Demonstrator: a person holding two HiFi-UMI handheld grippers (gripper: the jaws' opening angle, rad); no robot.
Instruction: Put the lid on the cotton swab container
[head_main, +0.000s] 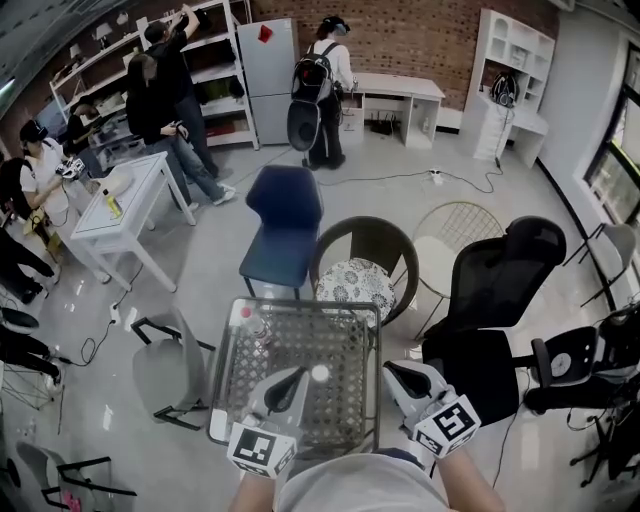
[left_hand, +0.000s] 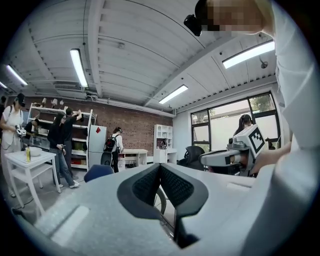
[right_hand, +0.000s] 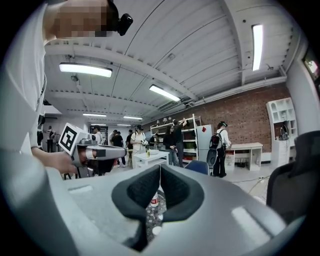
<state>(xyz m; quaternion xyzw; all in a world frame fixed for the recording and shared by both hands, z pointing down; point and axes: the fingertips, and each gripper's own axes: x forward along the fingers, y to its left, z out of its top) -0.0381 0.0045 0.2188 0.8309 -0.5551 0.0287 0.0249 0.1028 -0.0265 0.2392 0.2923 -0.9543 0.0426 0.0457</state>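
A: The left tongs (head_main: 288, 388) and the right tongs (head_main: 395, 372): how do they stand?

B: Both are pressed together, pad against pad, with nothing pinched in either. They hang side by side, apart from each other, over the near edge of the mesh counter (head_main: 345, 335).

A: Where is the lid?

B: The lid (head_main: 320, 373) is a small white disc. It lies flat on the mesh between the two tongs, just ahead of the left tongs' tip and a little to its right. It is nearer the left tongs than the right ones.

A: And the cotton swab container?

B: The cotton swab container (head_main: 258, 328) is farther out, ahead of the left tongs and off to their left. It is near the counter's far-left corner and well apart from the right tongs.

A: Which way does it point?

B: The head view looks almost straight down on it, so its axis is hard to read there. The right gripper view settles it. Through the gap under the pads it shows as a small clear pot with red on it, standing upright, long axis vertical. It is too small to tell whether its top is open.

A: What about the left gripper view?

B: It shows neither the pot nor the lid. It looks level across the room and catches only the right tongs, off to its right. The right gripper view catches the left tongs on its left. It also shows the lid low in the gap, nearer than the container.
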